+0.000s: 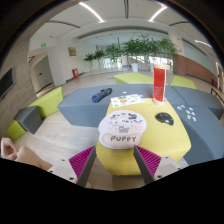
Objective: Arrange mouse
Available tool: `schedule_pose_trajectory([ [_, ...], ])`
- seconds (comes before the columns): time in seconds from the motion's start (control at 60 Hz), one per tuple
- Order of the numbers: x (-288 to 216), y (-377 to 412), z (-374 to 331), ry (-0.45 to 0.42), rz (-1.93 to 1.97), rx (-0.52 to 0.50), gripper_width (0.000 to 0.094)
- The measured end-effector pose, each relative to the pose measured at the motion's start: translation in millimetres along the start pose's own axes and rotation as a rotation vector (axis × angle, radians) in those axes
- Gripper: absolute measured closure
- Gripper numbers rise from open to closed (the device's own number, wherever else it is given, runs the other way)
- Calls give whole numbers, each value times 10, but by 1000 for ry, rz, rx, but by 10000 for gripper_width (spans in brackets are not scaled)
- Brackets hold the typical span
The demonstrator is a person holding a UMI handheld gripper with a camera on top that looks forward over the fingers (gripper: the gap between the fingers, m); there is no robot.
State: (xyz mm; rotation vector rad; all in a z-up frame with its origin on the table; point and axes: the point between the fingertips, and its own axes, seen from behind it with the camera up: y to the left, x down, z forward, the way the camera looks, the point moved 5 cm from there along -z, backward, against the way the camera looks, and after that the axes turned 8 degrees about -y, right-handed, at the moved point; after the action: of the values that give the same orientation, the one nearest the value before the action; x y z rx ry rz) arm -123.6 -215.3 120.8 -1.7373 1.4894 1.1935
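Note:
A black mouse (164,118) lies on the yellow table (178,138), ahead of the fingers and off to the right. A round white mouse mat printed "PUPPY" (122,128) lies on the table's near part, just ahead of the fingers. My gripper (116,165) is open and empty. Its magenta pads (86,160) stand wide apart above the table's near edge, with only the table between them.
A tall red box (159,84) stands at the table's far side beside a white sheet (126,101). A printed sheet (187,111) lies at the far right. A dark object (102,95) sits on a grey surface beyond. Green seats (42,104) stand at the left.

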Motion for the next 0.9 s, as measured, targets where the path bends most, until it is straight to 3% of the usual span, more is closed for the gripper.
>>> schedule_pose_trajectory([
  [0.133,-2,-85,164,-2,-2,23,129],
  [0.35,-128,-835,448,-14,-35,144,123],
  [0.567,-238,-2077,1211,-3,-123,228,131],
  [0.9,-381,-2700,2202,-2,-60,213,132],
])
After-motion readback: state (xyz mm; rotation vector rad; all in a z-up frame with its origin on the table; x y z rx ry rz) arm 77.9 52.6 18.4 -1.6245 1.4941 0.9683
